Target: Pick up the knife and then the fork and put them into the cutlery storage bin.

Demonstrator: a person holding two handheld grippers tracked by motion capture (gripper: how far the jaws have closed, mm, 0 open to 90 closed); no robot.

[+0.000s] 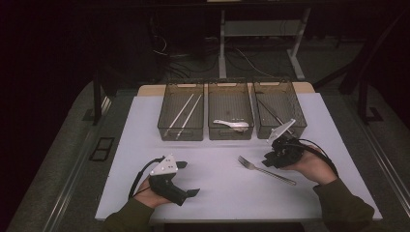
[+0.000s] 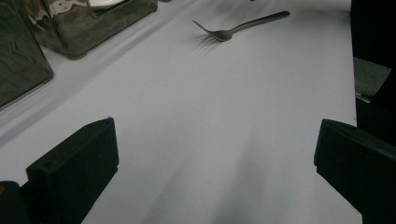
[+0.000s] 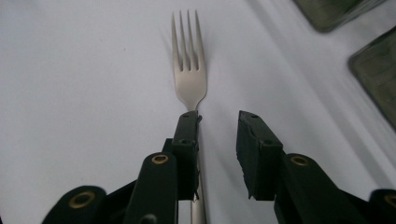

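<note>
While lined up along the fork, sits right over its handle: right gripper narrow, not pinching yet; left gripper wide, farther off.

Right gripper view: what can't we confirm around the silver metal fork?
- Silver metal fork: handle hidden behind the right gripper near jaw, cut by the bottom edge.
- Grip contact: jaws apart; the fork lies by one jaw, touch unclear.
- Right-hand dark mesh bin: contents in high view too dim and partly covered by the gripper's grey plate.
</note>
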